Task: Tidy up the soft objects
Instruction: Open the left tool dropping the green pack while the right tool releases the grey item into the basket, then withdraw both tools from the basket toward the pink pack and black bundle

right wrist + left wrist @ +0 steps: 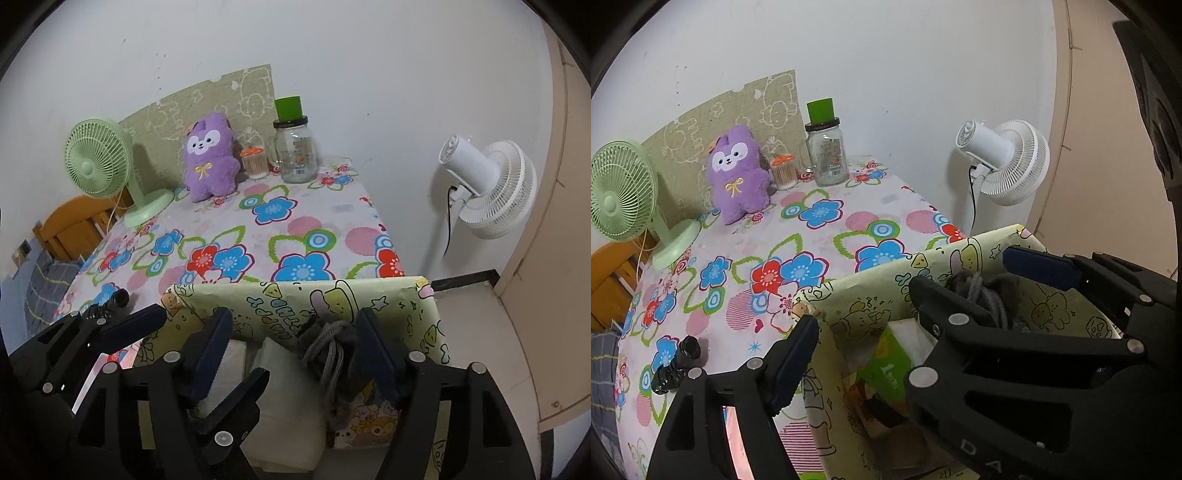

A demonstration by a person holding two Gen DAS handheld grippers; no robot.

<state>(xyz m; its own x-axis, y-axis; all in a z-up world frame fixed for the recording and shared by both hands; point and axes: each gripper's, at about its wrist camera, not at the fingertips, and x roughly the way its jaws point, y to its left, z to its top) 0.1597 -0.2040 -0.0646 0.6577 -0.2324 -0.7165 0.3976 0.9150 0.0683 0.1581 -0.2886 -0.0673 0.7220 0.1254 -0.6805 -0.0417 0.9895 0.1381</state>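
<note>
left claw (pixel 864 291): mine, jaws spread wide, nothing pinched. One finger sits outside the near-left corner of the box, the other hangs over the box interior.
right claw (pixel 295 354): mine, jaws apart, pads not pressing anything. Grey knit piece (pixel 328 354) lies between the fingers, inside the far wall; looks let go, not held.
box (pixel 388 295): yellow cartoon-print fabric bin, right under both claws, at the table's near edge.
box contents: grey knit piece against the far wall, white soft packs (pixel 273 369) stacked below my right claw, green tissue pack (pixel 886 365) under my left claw.
purple plush (pixel 738 173): well ahead of both claws, upright at the back of the floral table (pixel 849 221), just beside the cotton swab jar (pixel 783 171) and the glass jar (pixel 827 155). My guess: next soft item.
risk 1: lifting out, a finger snags the knit strands and drags the piece out again.
risk 2: left finger outside the corner catches the soft wall and tips the bin off the edge.
risk 3: reaching for the plush, a wide jaw clips the swab jar or the green desk fan (pixel 620 199).
</note>
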